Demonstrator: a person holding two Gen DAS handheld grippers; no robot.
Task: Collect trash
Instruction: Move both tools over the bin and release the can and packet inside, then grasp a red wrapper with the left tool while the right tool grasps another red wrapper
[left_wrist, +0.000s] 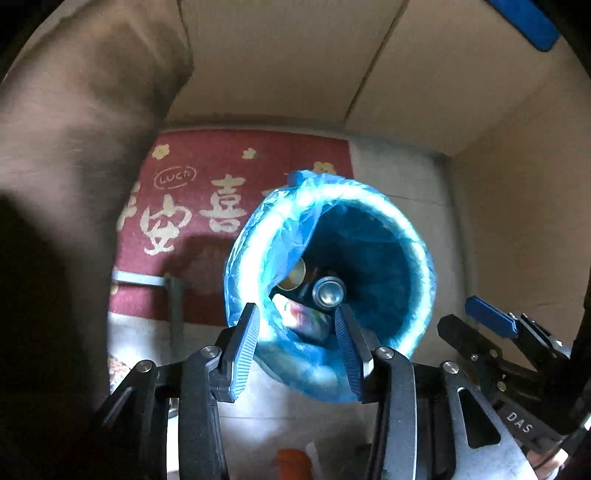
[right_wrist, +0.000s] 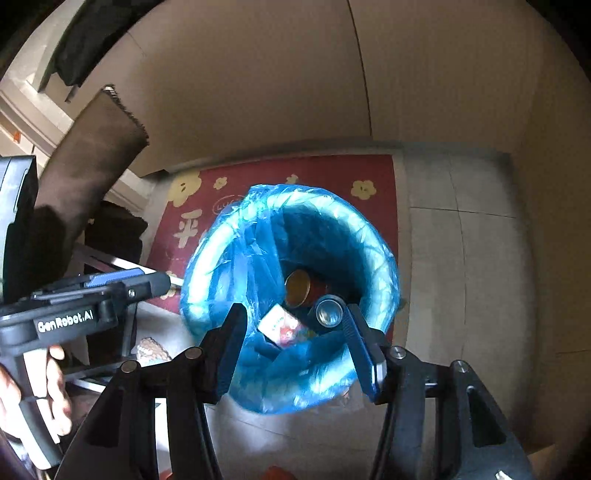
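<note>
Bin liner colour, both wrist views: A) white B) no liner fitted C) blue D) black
C: a blue plastic liner is folded over the rim of the bin, and two cans and a small carton lie inside it. Both the left gripper and the right gripper hang open and empty above the bin mouth.

Bin (right_wrist: 373, 236) is standing on floor (right_wrist: 465, 258), partly overlapping mat (right_wrist: 332, 171) lying behind it by wall (right_wrist: 258, 92). Inside bin, two cans (right_wrist: 297, 288) (right_wrist: 330, 312) are lying side by side, carton (right_wrist: 282, 325) sitting just in front. Both grippers (left_wrist: 295, 317) (right_wrist: 293, 328) are hanging above bin, left gripper left of right.
</note>
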